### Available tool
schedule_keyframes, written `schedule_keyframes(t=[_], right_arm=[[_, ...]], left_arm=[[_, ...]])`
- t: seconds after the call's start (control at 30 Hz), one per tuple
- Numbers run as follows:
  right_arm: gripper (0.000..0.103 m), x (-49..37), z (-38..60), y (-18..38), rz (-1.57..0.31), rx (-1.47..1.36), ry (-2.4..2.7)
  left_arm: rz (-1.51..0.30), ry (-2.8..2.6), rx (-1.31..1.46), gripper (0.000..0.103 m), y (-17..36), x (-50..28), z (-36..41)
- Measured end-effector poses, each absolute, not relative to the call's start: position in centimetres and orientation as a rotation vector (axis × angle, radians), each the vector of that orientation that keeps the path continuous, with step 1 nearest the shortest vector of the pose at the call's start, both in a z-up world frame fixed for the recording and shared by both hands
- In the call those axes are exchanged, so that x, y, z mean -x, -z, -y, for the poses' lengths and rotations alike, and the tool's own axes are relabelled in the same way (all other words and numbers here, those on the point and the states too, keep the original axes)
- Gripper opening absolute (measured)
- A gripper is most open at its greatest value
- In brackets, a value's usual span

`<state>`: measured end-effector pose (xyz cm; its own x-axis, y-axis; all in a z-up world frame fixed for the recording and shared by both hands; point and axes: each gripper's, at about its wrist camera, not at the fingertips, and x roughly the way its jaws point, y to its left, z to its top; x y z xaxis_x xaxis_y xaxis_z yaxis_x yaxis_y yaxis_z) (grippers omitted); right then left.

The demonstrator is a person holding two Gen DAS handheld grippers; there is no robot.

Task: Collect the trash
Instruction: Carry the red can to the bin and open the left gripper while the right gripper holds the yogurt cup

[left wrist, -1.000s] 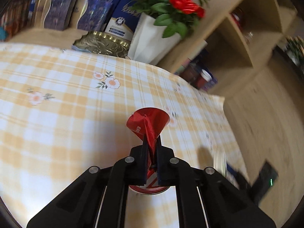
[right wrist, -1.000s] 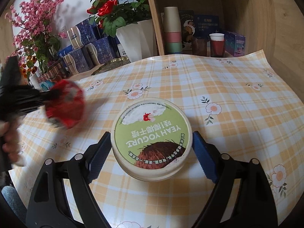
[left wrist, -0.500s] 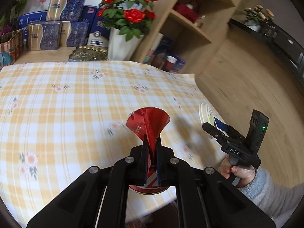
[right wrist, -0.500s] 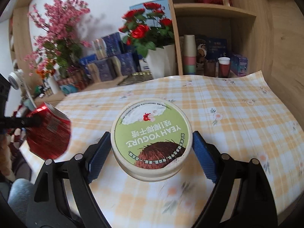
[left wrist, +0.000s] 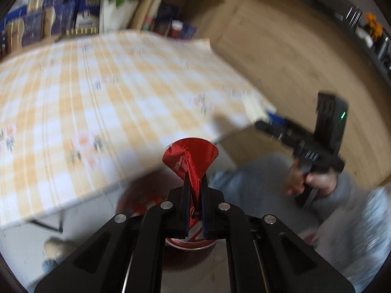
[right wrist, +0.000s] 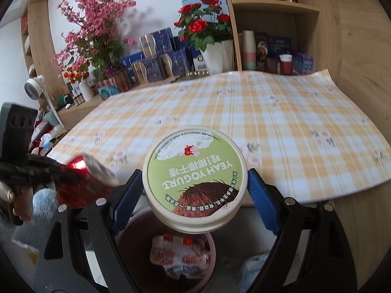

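Both grippers have moved off the bench and now hang over the red bin on the floor. The left gripper squeezes a crushed red can. The right gripper hugs a round yogurt tub right above the bin. The can looks off to one side of the bin. If dropped now, it may hit the rim and roll away.

"YEAH YOGURT", upside down, on the green yogurt tub lid.
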<state>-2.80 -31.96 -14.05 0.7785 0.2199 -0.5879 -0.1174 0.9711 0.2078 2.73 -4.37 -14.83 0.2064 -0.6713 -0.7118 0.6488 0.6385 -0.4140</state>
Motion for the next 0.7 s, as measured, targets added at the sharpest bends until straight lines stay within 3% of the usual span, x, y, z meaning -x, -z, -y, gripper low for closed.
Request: schedule_keyframes(t=[0.3,0.57,0.63,0.7], right_arm=[[0.084,3.1,31.5,15.1,-0.678,-0.18,-0.192],[0.084,2.7,31.2,16.4,-0.719,-0.185,-0.191],[0.084,2.6,31.1,16.6,-0.725,-0.187,-0.193],[0.084,2.4,31.0,16.7,-0.733,-0.181,-0.195]], left_arm=[[-1.215,0.812,-0.153,0.007,23.9,-2.1,7.3],[-1.311,0.73,-0.177,0.008,27.9,-4.2,7.4],[-1.292,0.737,-0.147,0.017,27.6,-4.2,6.9],[-1.252,0.734,-0.081,0.046,26.8,-4.6,6.3]])
